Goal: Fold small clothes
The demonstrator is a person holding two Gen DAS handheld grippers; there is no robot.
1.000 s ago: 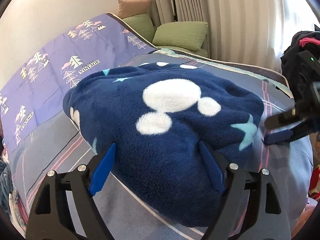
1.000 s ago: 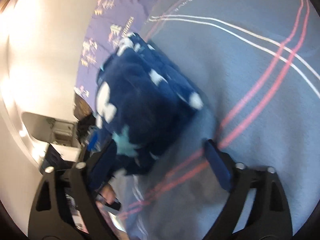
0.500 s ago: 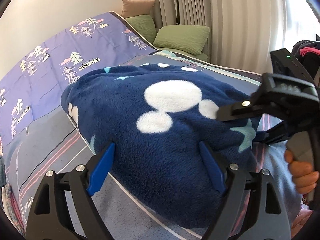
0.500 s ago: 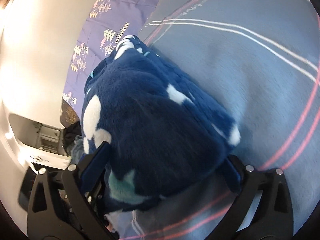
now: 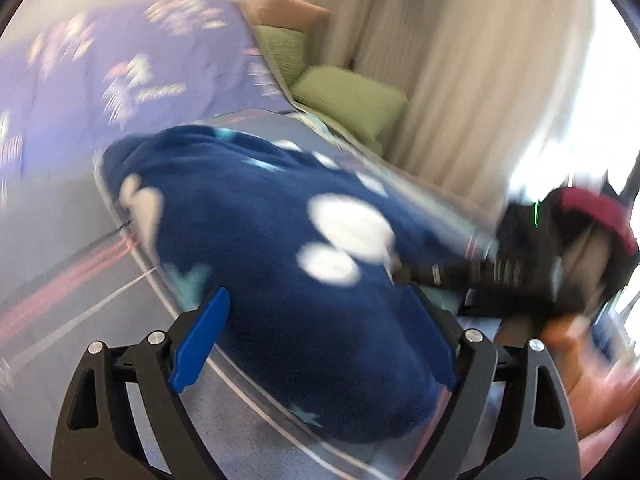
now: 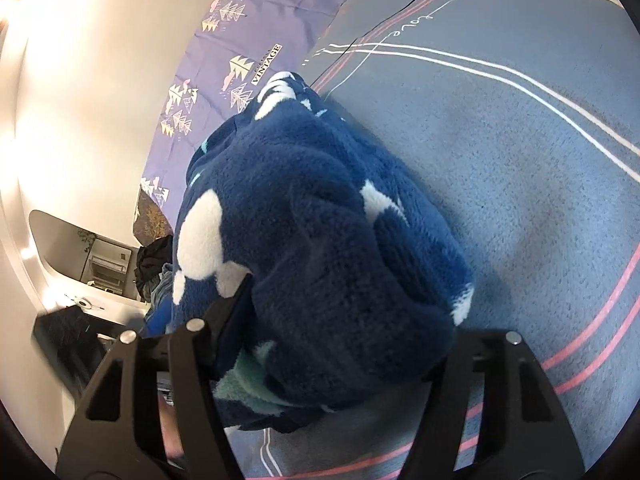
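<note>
A blue-grey bedspread (image 6: 500, 184) with pink and white stripes fills most of both views; a purple sheet (image 6: 248, 32) with tree prints lies at its upper left edge. The left wrist view is blurred, so the green cushions (image 5: 348, 100) and pale curtain (image 5: 460, 80) at the top show no detail. In the middle of the bedspread sits the folded fleece garment (image 6: 316, 248), navy with white blobs and teal stars, thick and bunched. The right gripper (image 6: 340, 320) is closing, its jaws pressed into the fleece with the fingertips buried in it. The left gripper (image 5: 328, 340) is opening, straddling the garment's near end; its right finger is hidden by the fabric.
</note>
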